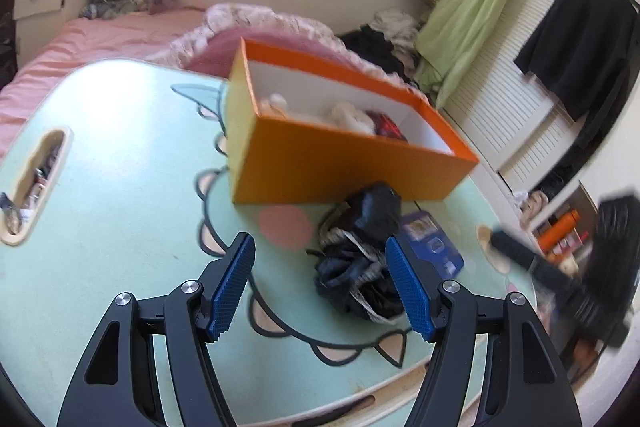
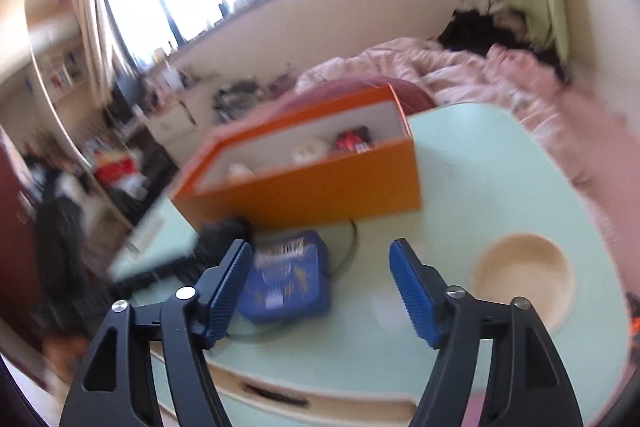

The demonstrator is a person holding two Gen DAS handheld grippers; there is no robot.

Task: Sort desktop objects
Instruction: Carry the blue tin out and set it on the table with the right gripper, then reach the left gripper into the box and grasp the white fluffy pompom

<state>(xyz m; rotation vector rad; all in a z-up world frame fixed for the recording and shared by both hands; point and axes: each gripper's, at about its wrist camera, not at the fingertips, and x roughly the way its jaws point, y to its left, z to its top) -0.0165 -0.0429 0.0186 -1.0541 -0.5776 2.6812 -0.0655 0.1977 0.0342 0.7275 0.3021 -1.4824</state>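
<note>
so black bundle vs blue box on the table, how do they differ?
1. The black bundle is crumpled, soft and irregular; the blue box is flat and rectangular with rounded corners.
2. The bundle is dark with pale striped patches; the box is blue with printed graphics.
3. The bundle sits between the left gripper's open jaws; the box lies by the right gripper's left finger.

Both rest on the green table, in front of the orange box, ungripped.

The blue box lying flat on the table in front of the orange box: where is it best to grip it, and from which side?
Probably with the right gripper, coming from above and the near side. The blue box lies flat on the green table, so close the fingers across its two long side edges. Its left side crowds the black bundle; the right side is freer.
</note>
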